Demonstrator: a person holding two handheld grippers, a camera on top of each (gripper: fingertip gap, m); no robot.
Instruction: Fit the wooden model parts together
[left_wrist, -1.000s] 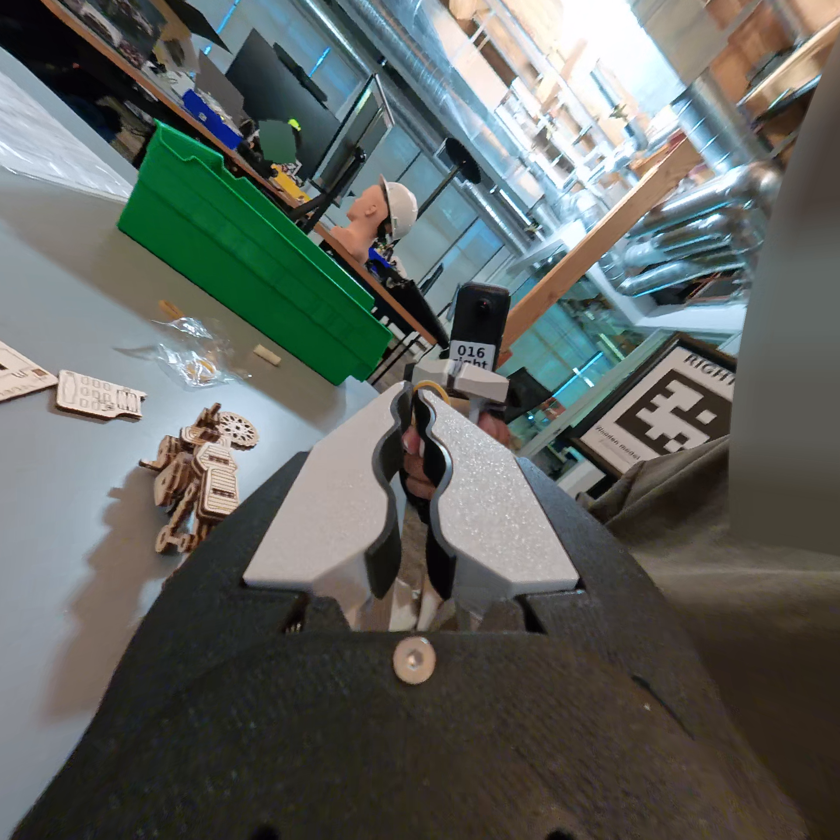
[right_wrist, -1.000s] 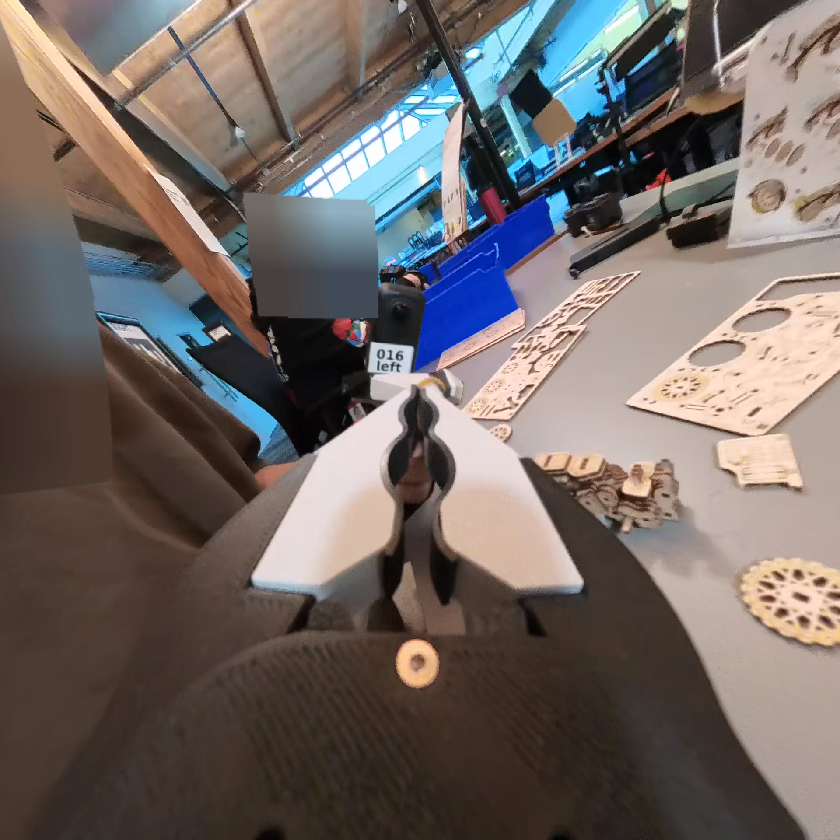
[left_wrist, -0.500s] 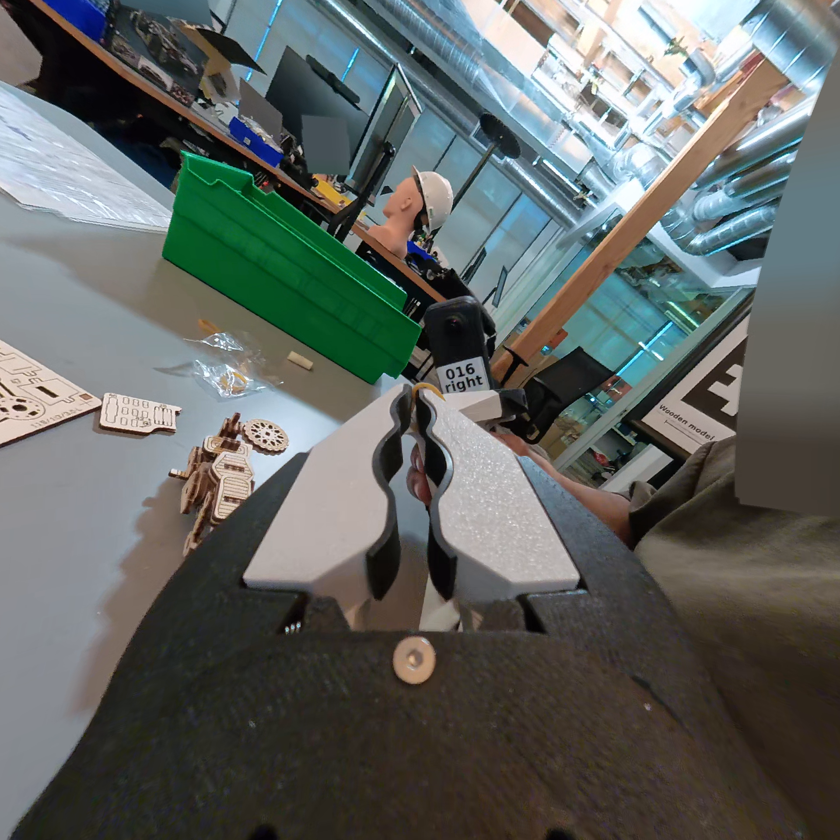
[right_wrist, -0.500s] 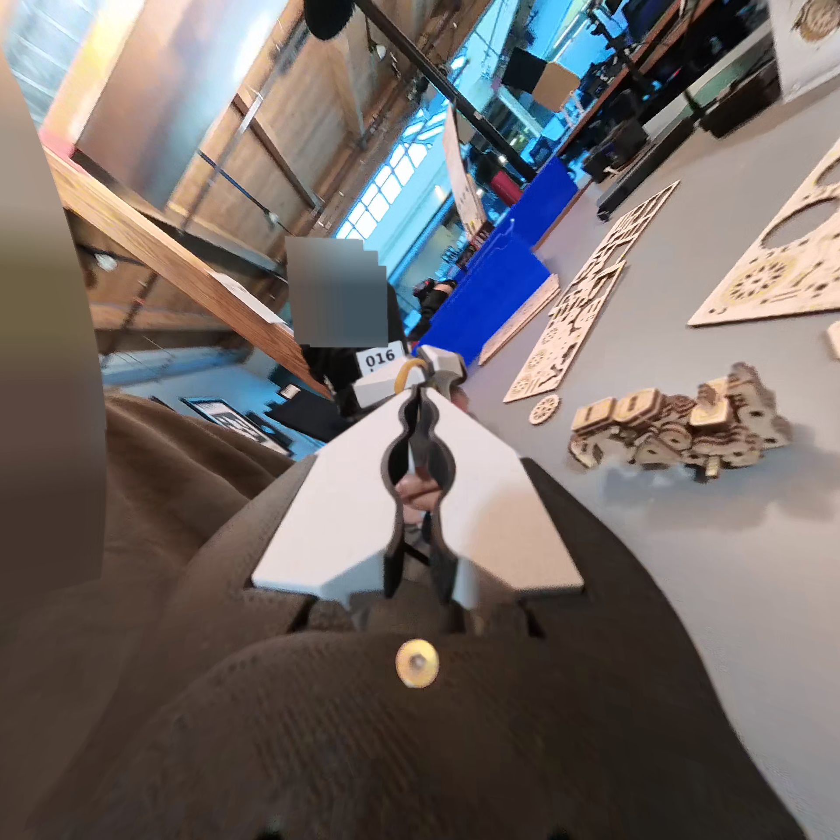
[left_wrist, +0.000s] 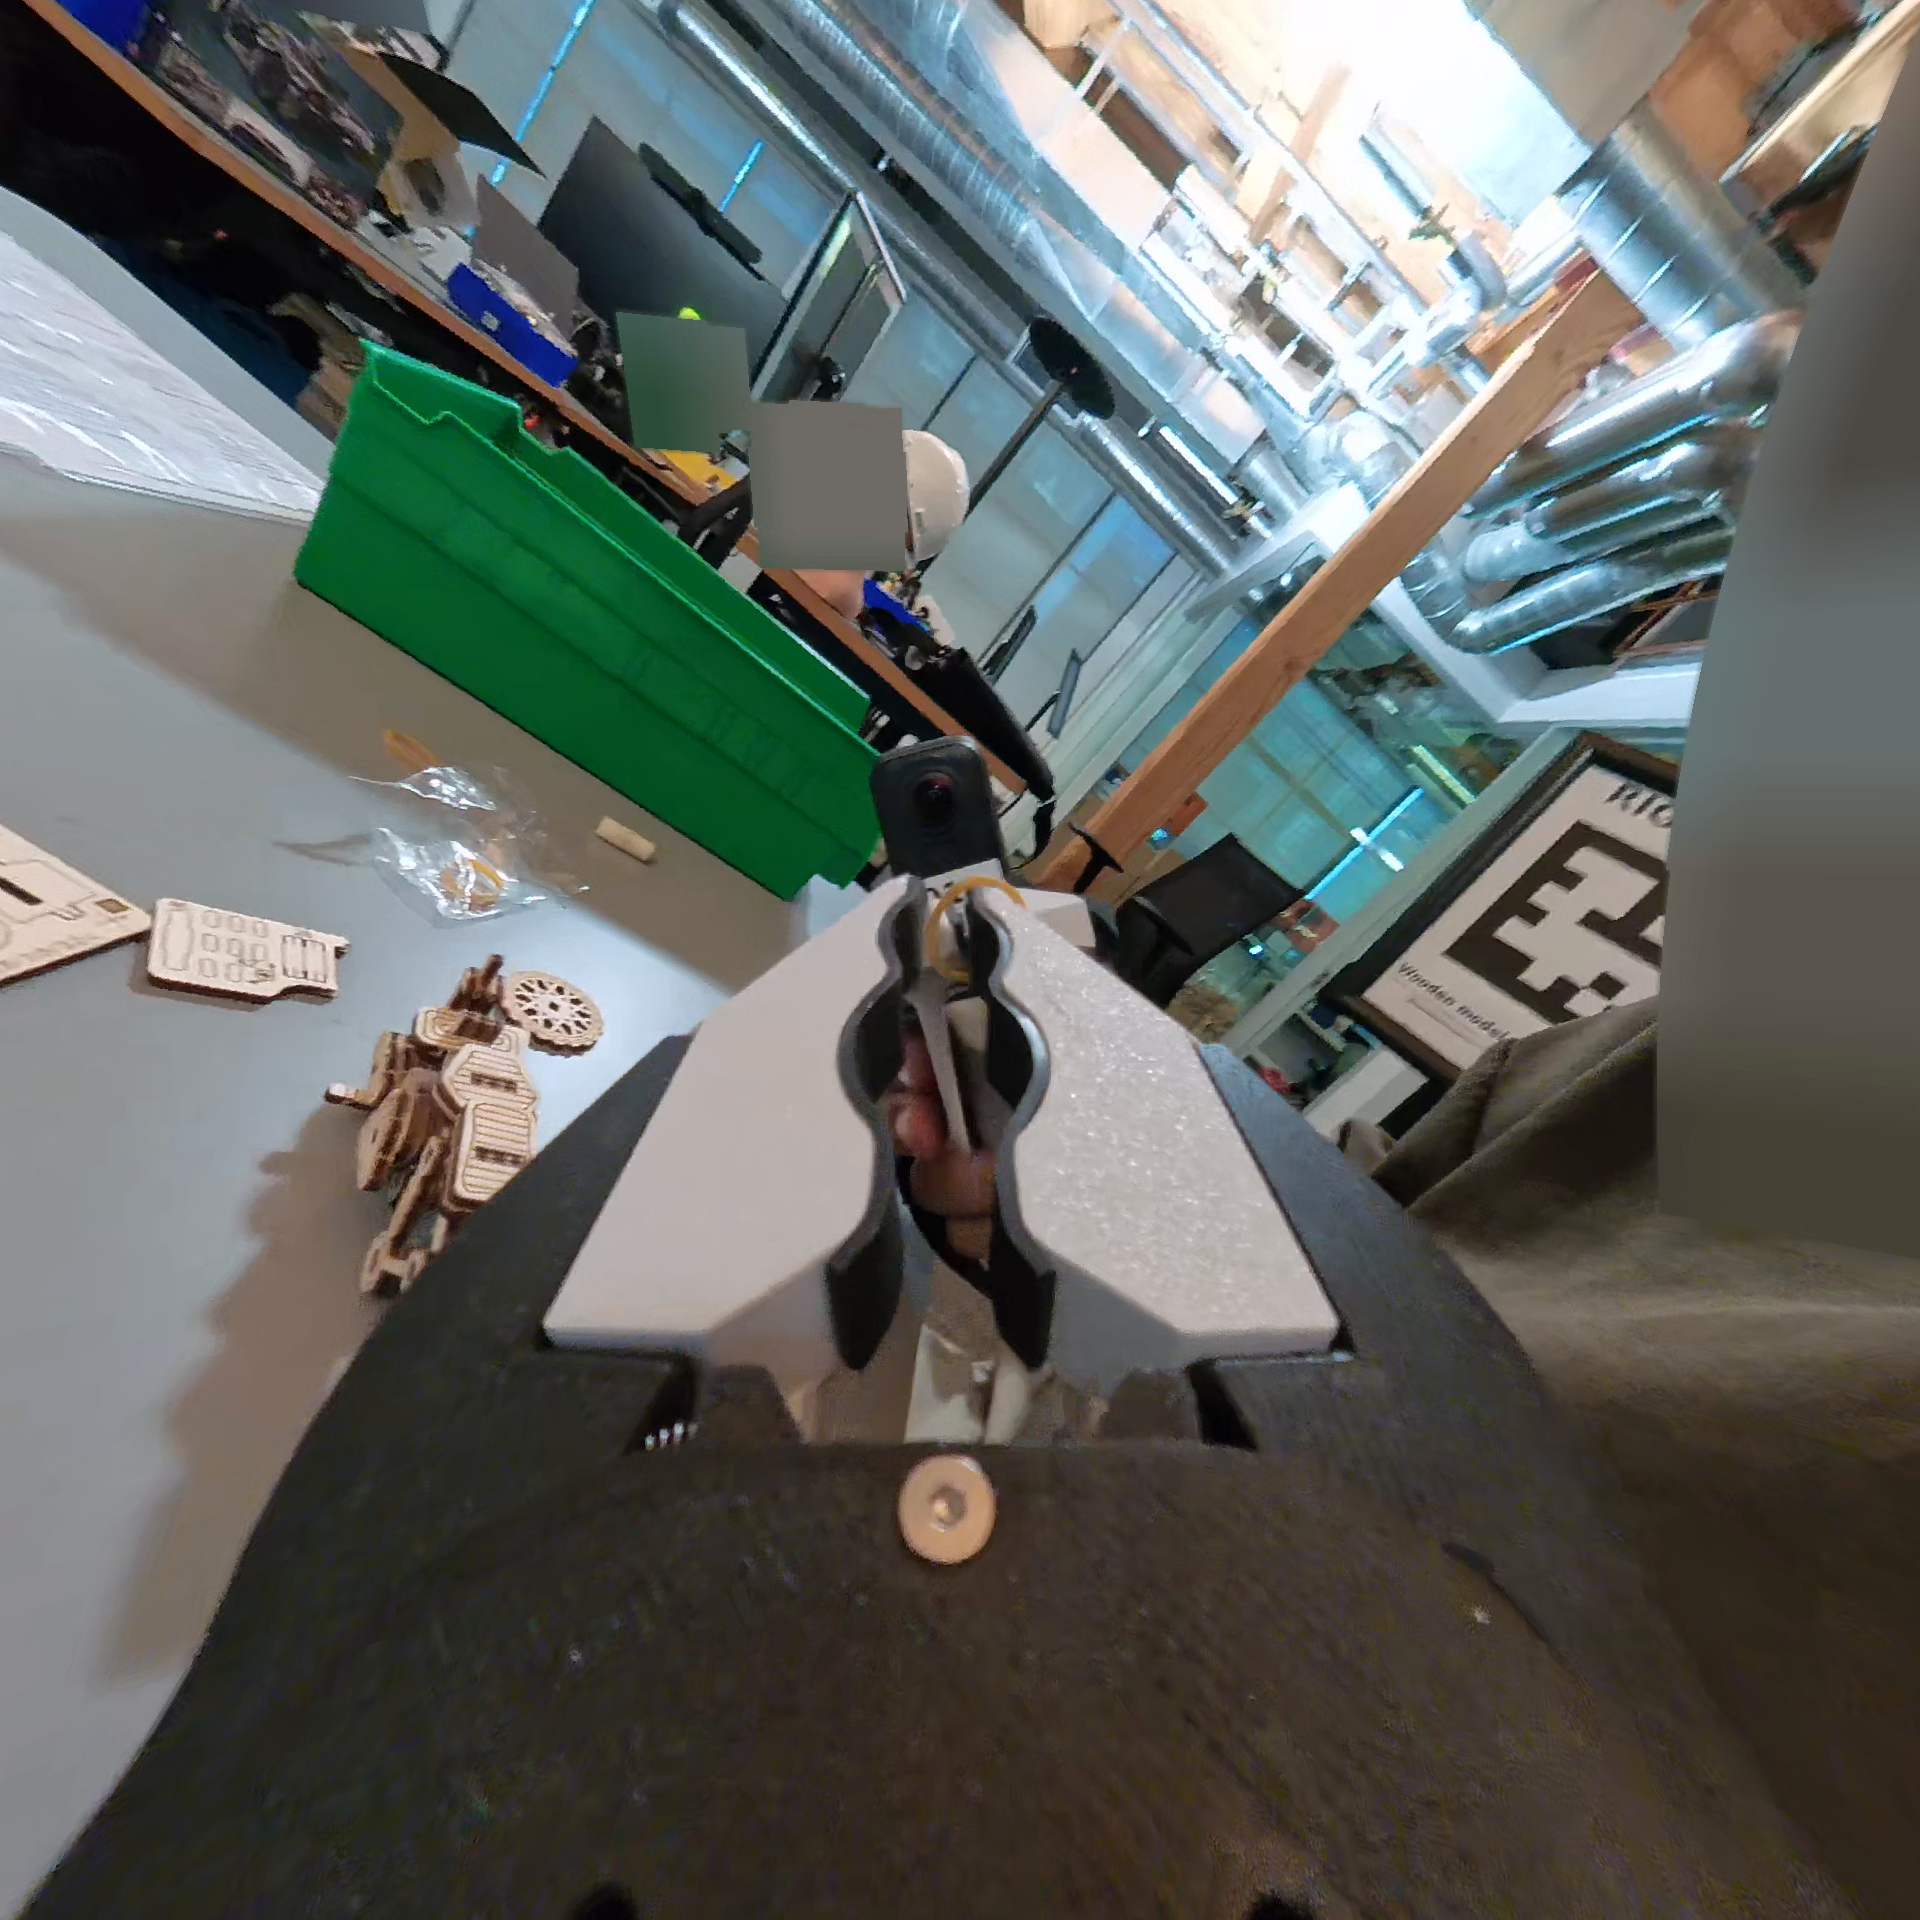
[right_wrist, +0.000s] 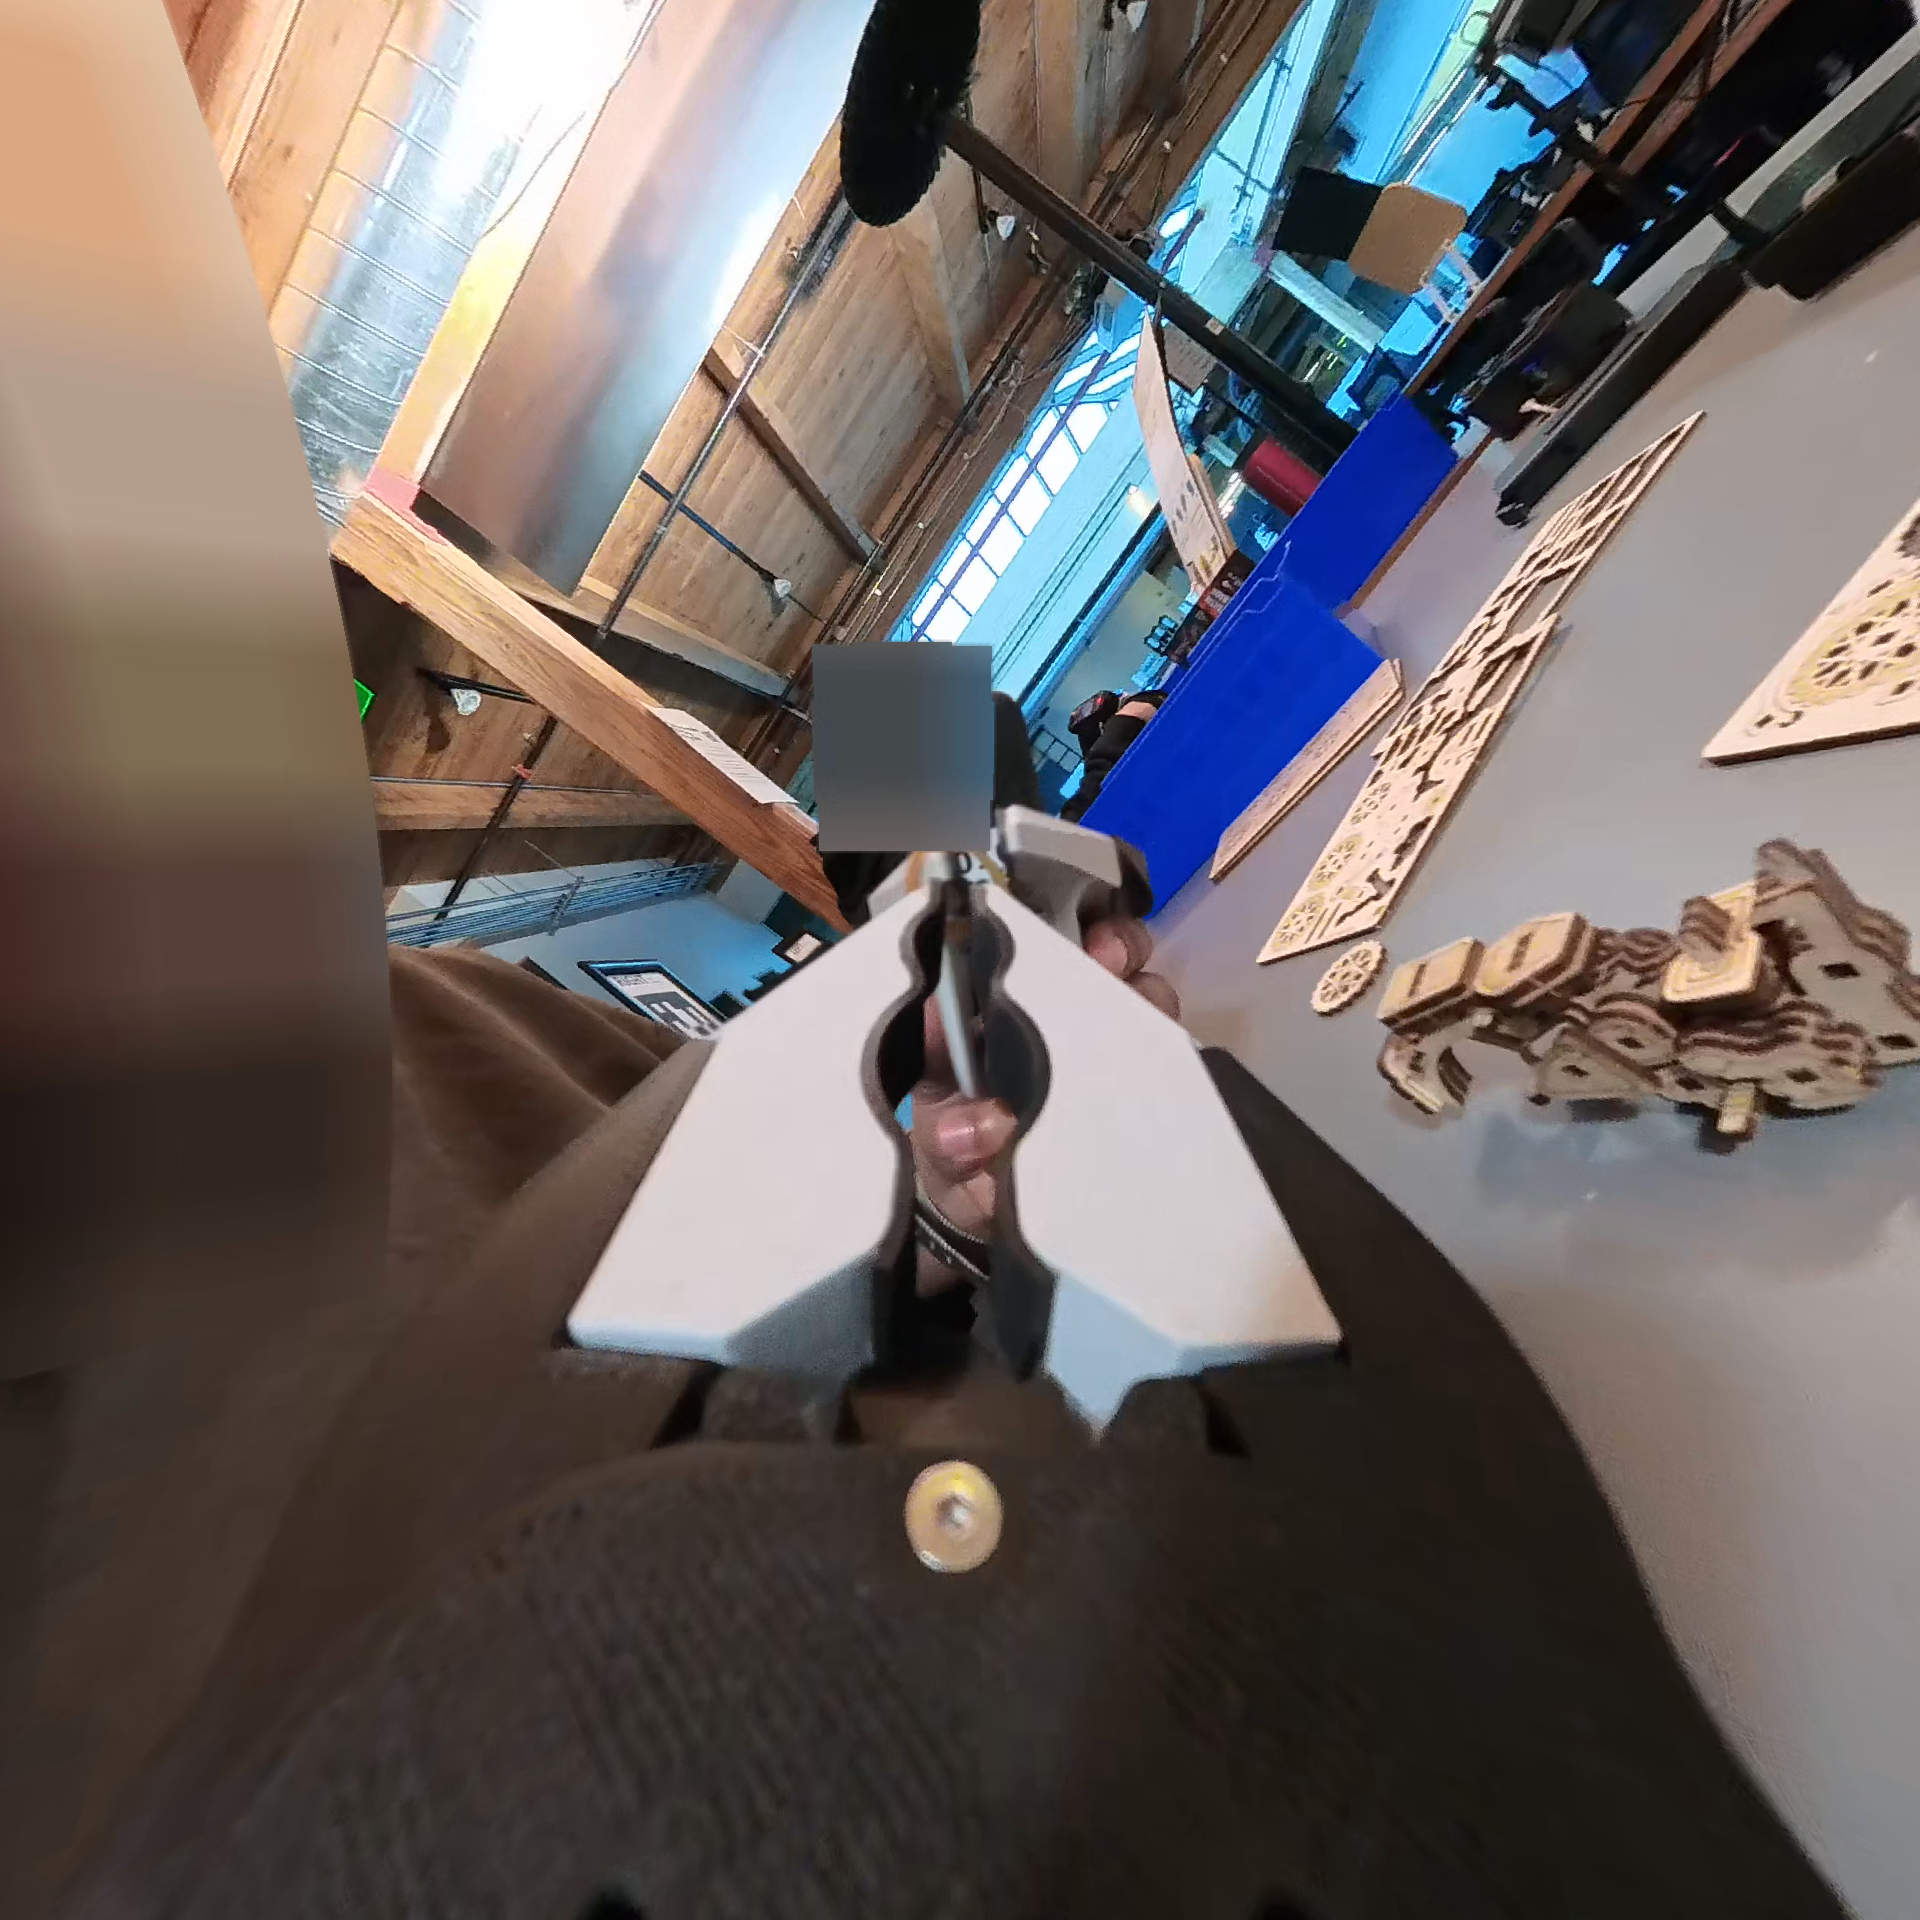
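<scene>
My left gripper and right gripper are held tip to tip in the air above the grey table. A thin yellow rubber band loops between their tips, and both sets of jaws are pinched together on it. In the right wrist view the band is barely visible. The half-built wooden model lies on the table left of the left gripper, also in the right wrist view. A loose wooden wheel lies beside it. Neither gripper touches the model.
A green bin stands at the back, with a clear bag of rubber bands and a small wooden panel in front. Blue bins and laser-cut wooden sheets lie at the far end. The person's brown sleeve is close by. My left and right fingertips are right by each other.
Both grippers have stayed tip to tip on the band while tilting. The right gripper's view has rolled upward, and the model now looks closer in it.
</scene>
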